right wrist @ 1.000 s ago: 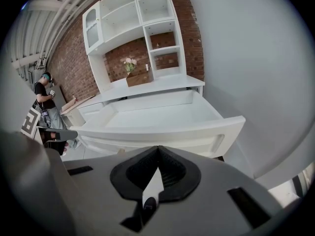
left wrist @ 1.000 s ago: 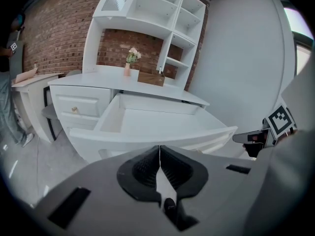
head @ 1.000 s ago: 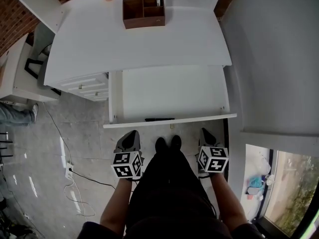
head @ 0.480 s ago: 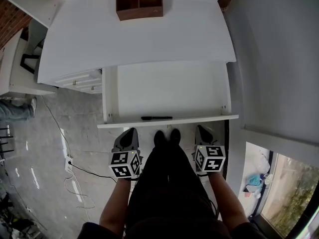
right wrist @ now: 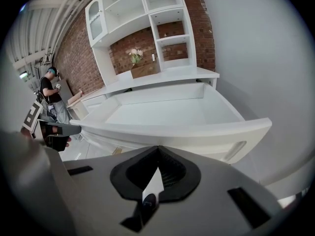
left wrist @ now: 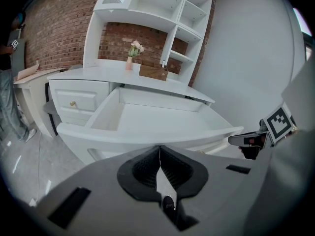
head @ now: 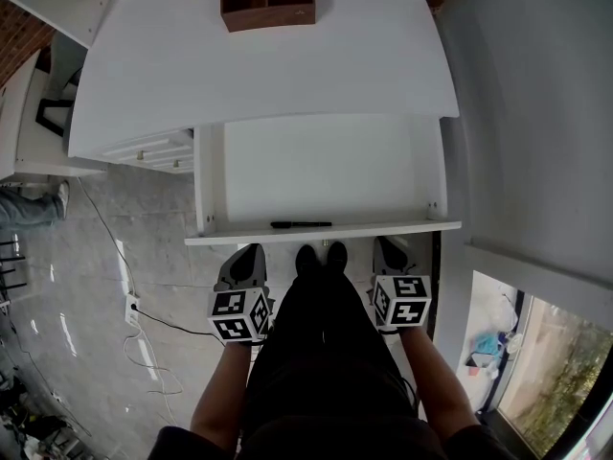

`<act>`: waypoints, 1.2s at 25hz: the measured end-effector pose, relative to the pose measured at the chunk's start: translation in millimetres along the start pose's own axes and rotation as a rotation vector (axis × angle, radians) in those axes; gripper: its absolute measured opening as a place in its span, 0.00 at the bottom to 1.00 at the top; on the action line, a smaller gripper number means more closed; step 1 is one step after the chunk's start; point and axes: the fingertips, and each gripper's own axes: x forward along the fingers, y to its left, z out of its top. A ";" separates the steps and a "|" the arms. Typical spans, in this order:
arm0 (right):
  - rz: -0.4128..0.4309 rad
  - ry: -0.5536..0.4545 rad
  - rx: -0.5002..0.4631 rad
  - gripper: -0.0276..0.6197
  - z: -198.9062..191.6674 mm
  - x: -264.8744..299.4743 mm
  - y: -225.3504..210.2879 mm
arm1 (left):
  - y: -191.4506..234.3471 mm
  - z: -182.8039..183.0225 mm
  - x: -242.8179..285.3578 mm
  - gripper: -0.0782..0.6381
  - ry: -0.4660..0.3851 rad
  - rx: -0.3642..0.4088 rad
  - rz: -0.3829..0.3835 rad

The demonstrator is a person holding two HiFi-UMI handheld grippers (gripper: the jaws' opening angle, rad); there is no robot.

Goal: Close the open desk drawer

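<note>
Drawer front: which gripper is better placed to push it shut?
Right, narrowly: the right gripper sits slightly nearer the drawer front than the left gripper; both are shut, facing it.

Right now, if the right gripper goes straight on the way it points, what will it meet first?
Most likely the front panel of the open white desk drawer, towards its right end. The right gripper, jaws shut and empty, points at that panel. The exact gap is unclear.
</note>
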 end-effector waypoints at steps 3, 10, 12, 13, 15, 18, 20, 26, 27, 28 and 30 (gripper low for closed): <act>-0.001 0.002 -0.001 0.05 1.0 1.4 0.7 | 0.5 -0.7 0.4 0.12 0.007 0.001 -0.001; -0.004 0.006 0.000 0.05 11.7 9.2 -1.1 | 3.4 9.1 8.8 0.12 0.009 0.004 -0.006; -0.004 0.005 -0.003 0.05 16.2 13.0 -2.6 | 4.4 13.4 12.8 0.12 0.008 0.009 -0.007; -0.004 0.003 -0.005 0.05 18.9 15.1 -3.7 | 4.8 16.0 15.3 0.12 0.008 0.011 -0.008; -0.004 -0.005 -0.007 0.05 25.4 19.7 -5.4 | 6.0 22.5 20.6 0.12 0.006 0.017 -0.010; -0.009 -0.015 -0.012 0.05 35.3 27.7 -7.0 | 9.3 32.1 28.7 0.12 -0.001 0.025 -0.012; -0.013 -0.018 -0.016 0.05 41.3 33.1 -8.4 | 11.2 38.0 34.0 0.12 -0.009 0.029 -0.011; -0.022 -0.029 -0.021 0.05 58.9 48.8 -13.1 | 16.0 55.1 50.2 0.12 -0.032 0.018 -0.007; -0.022 -0.029 -0.025 0.05 61.6 51.0 -13.9 | 16.6 57.8 52.6 0.12 -0.035 0.015 -0.005; -0.021 -0.029 -0.031 0.05 64.2 53.0 -14.7 | 17.3 60.4 54.7 0.12 -0.037 0.013 -0.003; -0.018 -0.028 -0.044 0.05 69.6 56.9 -15.8 | 18.6 65.5 58.7 0.12 -0.042 0.011 0.004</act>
